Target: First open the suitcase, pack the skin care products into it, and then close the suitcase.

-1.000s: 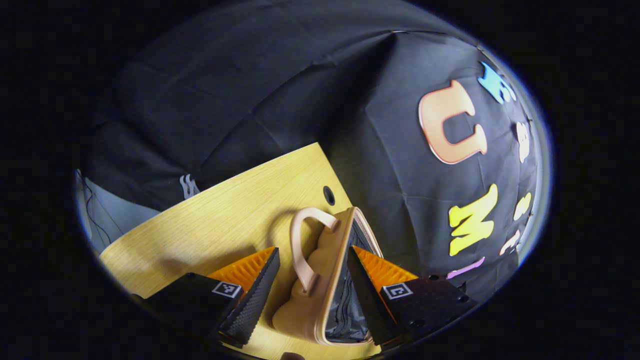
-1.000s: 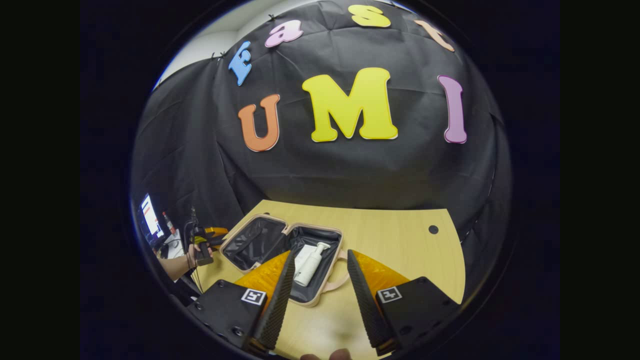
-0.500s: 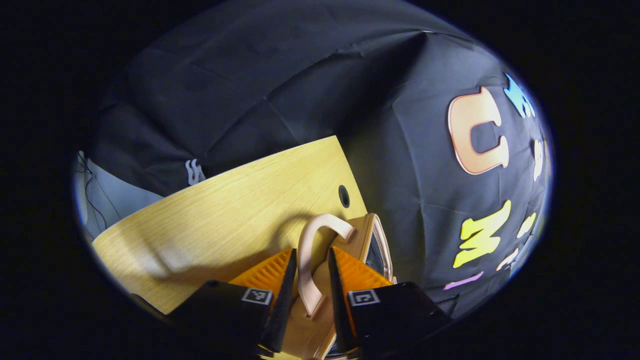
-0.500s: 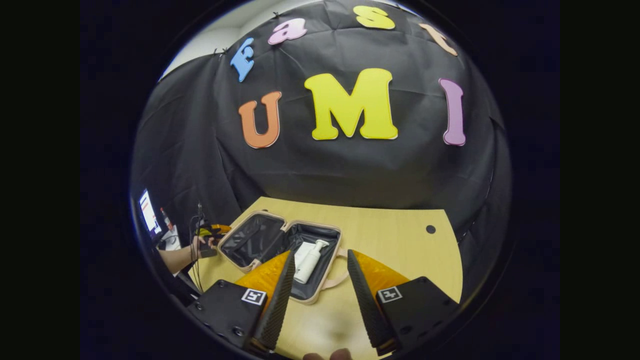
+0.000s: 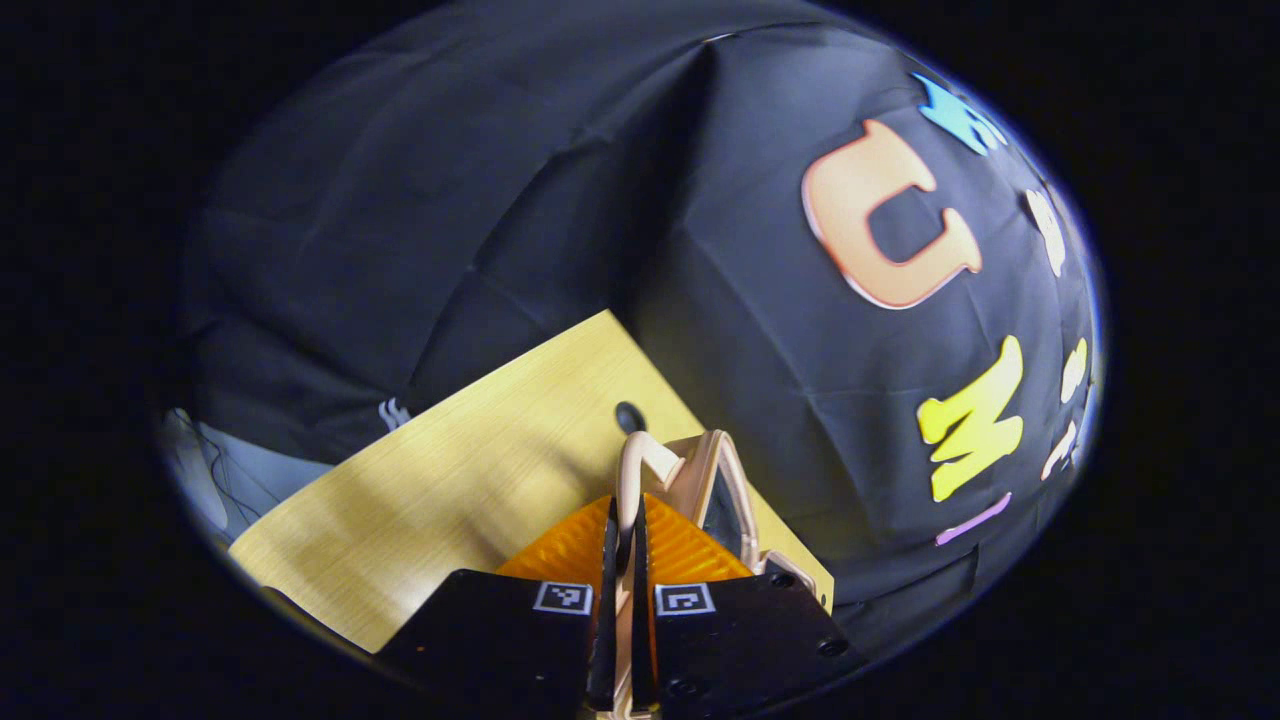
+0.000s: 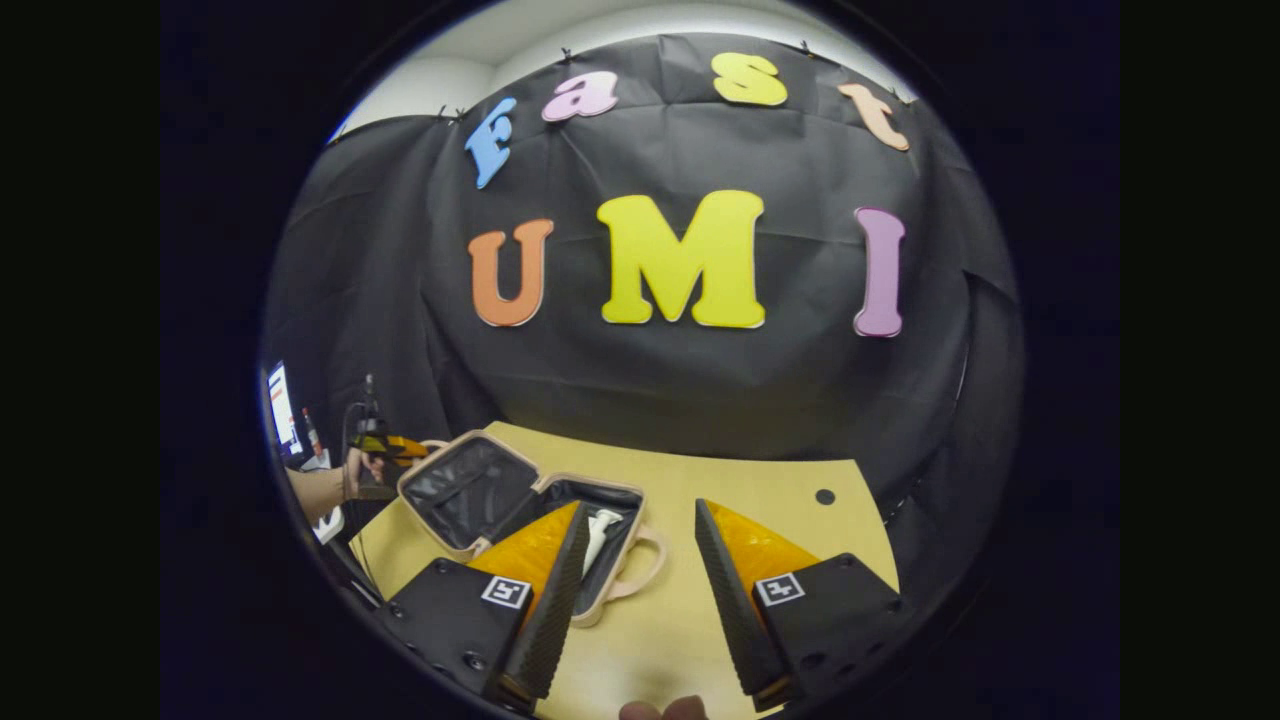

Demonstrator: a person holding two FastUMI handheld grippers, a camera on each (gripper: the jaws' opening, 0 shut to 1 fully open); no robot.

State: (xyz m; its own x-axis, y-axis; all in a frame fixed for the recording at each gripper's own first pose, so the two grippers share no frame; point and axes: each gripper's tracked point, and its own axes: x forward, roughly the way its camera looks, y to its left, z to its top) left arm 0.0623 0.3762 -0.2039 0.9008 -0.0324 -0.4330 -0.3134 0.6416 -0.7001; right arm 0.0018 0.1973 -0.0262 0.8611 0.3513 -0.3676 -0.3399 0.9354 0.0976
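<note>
Meanwhile, the left claw (image 5: 621,560) had clamped the pink hard-shell suitcase's (image 6: 470,490) loop handle (image 5: 632,470), raising its lid; the right claw (image 6: 630,590) stayed apart.

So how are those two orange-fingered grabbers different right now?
The left gripper is clamped shut on the suitcase handle; the right gripper has its fingers spread wide, holding nothing. The left one sits right against the lid half of the suitcase, while the right one hangs back over the table, apart from the suitcase. Both have orange fingers on black bodies with small square markers.
</note>
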